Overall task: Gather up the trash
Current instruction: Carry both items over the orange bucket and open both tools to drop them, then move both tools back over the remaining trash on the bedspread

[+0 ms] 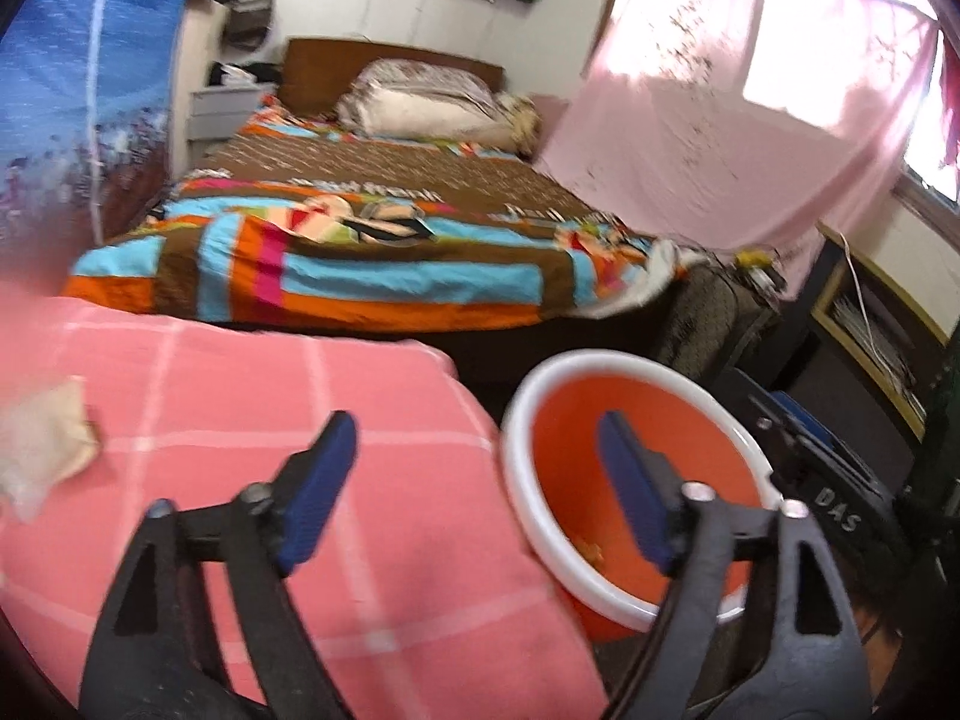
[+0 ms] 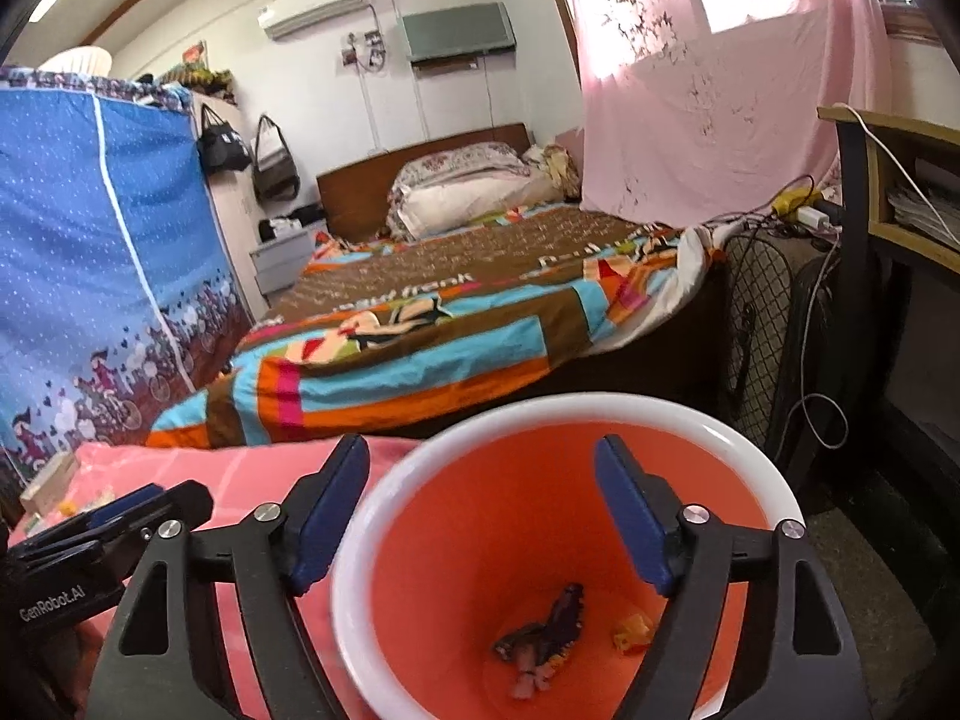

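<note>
An orange bucket (image 2: 480,516) with a white rim stands beside a pink checked blanket (image 1: 300,480). At its bottom lie a dark purple wrapper (image 2: 549,624) and a yellow scrap (image 2: 630,633). My right gripper (image 2: 480,450) is open over the bucket's mouth, with nothing between its blue pads. My left gripper (image 1: 475,426) is also open and holds nothing. It straddles the blanket's edge and the bucket (image 1: 564,438), with its right finger over the opening. A crumpled pale wrapper (image 1: 42,450) lies on the blanket at the far left. The left gripper (image 2: 120,510) also shows in the right wrist view.
A bed with a striped colourful quilt (image 2: 420,348) lies behind the bucket. A blue fabric wardrobe (image 2: 90,270) stands to the left. To the right are a floor fan (image 2: 762,330), a desk (image 2: 888,180) with cables, and a pink curtain (image 2: 690,132). Small pale items (image 2: 51,480) sit on the blanket's far left.
</note>
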Action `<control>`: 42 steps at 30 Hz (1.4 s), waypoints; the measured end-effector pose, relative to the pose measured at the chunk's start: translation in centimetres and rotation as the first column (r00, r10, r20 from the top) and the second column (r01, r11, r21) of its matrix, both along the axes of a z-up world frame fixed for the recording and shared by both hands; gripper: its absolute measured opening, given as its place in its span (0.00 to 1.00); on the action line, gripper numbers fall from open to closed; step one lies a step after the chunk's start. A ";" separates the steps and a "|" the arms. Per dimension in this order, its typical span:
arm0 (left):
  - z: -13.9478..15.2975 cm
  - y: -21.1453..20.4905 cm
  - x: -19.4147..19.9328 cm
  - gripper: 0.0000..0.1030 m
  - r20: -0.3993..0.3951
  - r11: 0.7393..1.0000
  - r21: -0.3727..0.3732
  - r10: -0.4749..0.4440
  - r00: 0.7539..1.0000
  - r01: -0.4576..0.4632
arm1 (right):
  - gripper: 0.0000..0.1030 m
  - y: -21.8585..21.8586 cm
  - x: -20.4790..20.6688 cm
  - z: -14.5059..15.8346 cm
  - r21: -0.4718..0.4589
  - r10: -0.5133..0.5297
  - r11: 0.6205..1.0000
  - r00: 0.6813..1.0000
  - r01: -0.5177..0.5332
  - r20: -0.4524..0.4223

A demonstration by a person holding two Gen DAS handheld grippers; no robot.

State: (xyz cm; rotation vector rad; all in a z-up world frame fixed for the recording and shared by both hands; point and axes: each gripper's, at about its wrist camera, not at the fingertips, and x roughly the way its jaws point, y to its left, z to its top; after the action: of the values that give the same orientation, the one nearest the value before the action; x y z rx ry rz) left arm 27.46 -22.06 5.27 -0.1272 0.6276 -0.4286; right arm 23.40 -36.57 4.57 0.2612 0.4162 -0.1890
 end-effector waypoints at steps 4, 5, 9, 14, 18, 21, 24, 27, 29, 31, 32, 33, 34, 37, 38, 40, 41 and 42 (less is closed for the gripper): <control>0.7 2.3 -0.3 1.00 0.064 0.994 -0.003 0.106 0.992 -0.106 | 0.86 1.1 0.2 1.0 -0.014 0.011 1.000 0.999 -0.011 0.044; 0.9 3.1 -0.5 1.00 0.088 0.990 -0.008 0.138 0.986 -0.138 | 0.88 1.5 0.3 1.1 -0.017 0.018 1.000 0.998 -0.017 0.053; 1.3 6.0 -1.3 1.00 0.149 0.974 -0.025 0.225 0.963 -0.224 | 1.00 3.5 0.3 1.7 -0.031 0.065 0.998 0.991 -0.061 0.117; 2.0 9.7 -2.9 1.00 0.233 0.953 -0.048 0.303 0.924 -0.300 | 1.00 6.2 -0.2 2.7 -0.075 0.127 0.991 0.969 -0.113 0.212; 2.7 12.4 -4.2 1.00 0.288 0.934 -0.052 0.354 0.890 -0.355 | 1.00 8.3 -0.6 3.4 -0.096 0.174 0.984 0.944 -0.153 0.281; 3.0 14.3 -5.2 1.00 0.321 0.920 -0.049 0.384 0.866 -0.390 | 1.00 10.2 -0.6 3.9 -0.119 0.215 0.975 0.925 -0.187 0.313; 3.2 16.4 -6.1 1.00 0.349 0.906 -0.042 0.409 0.843 -0.422 | 1.00 12.4 -0.8 4.1 -0.147 0.253 0.965 0.907 -0.215 0.337; 3.3 18.0 -7.0 1.00 0.370 0.893 -0.038 0.430 0.824 -0.449 | 1.00 14.5 -0.8 4.3 -0.172 0.295 0.953 0.887 -0.248 0.354; 3.4 19.5 -7.6 1.00 0.383 0.884 -0.043 0.445 0.809 -0.466 | 1.00 15.9 -0.9 4.3 -0.186 0.322 0.944 0.873 -0.271 0.366; 3.5 20.5 -8.1 1.00 0.394 0.877 -0.043 0.455 0.799 -0.478 | 1.00 17.3 -0.9 4.3 -0.201 0.349 0.935 0.858 -0.292 0.376; 3.5 21.4 -8.5 1.00 0.403 0.873 -0.043 0.460 0.791 -0.486 | 1.00 17.9 -1.0 4.3 -0.210 0.363 0.930 0.850 -0.302 0.381; 3.5 21.8 -8.8 1.00 0.410 0.871 -0.043 0.463 0.786 -0.490 | 1.00 18.5 -1.2 4.2 -0.217 0.375 0.925 0.842 -0.312 0.387; 3.5 22.5 -9.1 1.00 0.419 0.868 -0.043 0.466 0.779 -0.496 | 1.00 19.2 -1.3 4.1 -0.228 0.394 0.917 0.831 -0.327 0.393; 3.5 24.6 -10.0 1.00 0.445 0.855 -0.038 0.478 0.757 -0.517 | 1.00 21.1 -1.7 3.8 -0.265 0.433 0.898 0.806 -0.350 0.402; 3.4 25.1 -10.2 1.00 0.448 0.853 -0.036 0.480 0.754 -0.521 | 1.00 21.7 -1.6 3.7 -0.279 0.446 0.891 0.800 -0.357 0.401; 3.3 26.0 -10.5 1.00 0.452 0.844 -0.025 0.487 0.747 -0.535 | 1.00 22.5 -1.6 3.5 -0.302 0.468 0.879 0.792 -0.369 0.393; 3.2 26.7 -10.6 1.00 0.452 0.839 -0.016 0.492 0.744 -0.544 | 1.00 23.1 -1.4 3.3 -0.317 0.478 0.872 0.791 -0.374 0.382; 3.1 27.1 -10.6 1.00 0.450 0.834 -0.010 0.496 0.742 -0.552 | 1.00 23.6 -1.1 3.2 -0.324 0.486 0.866 0.791 -0.380 0.372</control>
State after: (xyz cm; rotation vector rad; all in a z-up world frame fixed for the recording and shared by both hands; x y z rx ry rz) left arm 16.89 5.07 8.36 -0.0801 0.1483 0.1425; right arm 22.25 -13.00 7.73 -0.0361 -0.0139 0.2810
